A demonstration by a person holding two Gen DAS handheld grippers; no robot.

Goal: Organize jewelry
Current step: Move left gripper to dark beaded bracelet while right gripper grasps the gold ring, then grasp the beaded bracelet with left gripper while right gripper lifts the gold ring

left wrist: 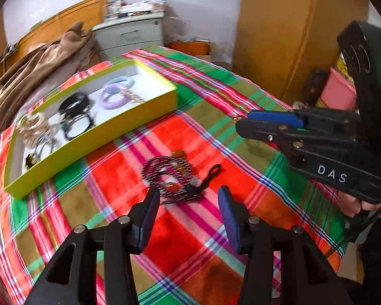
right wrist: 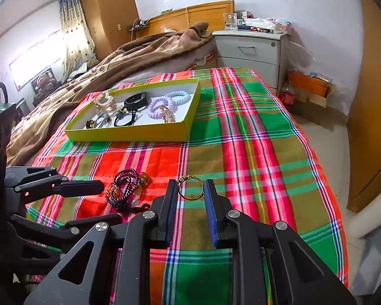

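A yellow-green box (right wrist: 129, 133) with a white inside stands on the plaid cloth; it also shows in the left wrist view (left wrist: 89, 137). It holds several bracelets, hair ties and a black band. A dark purple bead bracelet with orange beads (left wrist: 170, 178) lies on the cloth just ahead of my open left gripper (left wrist: 189, 193); it also shows in the right wrist view (right wrist: 125, 189). My right gripper (right wrist: 191, 185) has its blue pads on both sides of a gold bangle (right wrist: 190, 187) and grips it. The right gripper also shows in the left wrist view (left wrist: 241, 123).
The plaid cloth (right wrist: 254, 139) covers the bed's near part. A brown blanket (right wrist: 119, 58) lies behind the box. A grey nightstand (right wrist: 251, 50) stands at the back, with an orange box (right wrist: 310, 84) and a bottle on the floor to the right.
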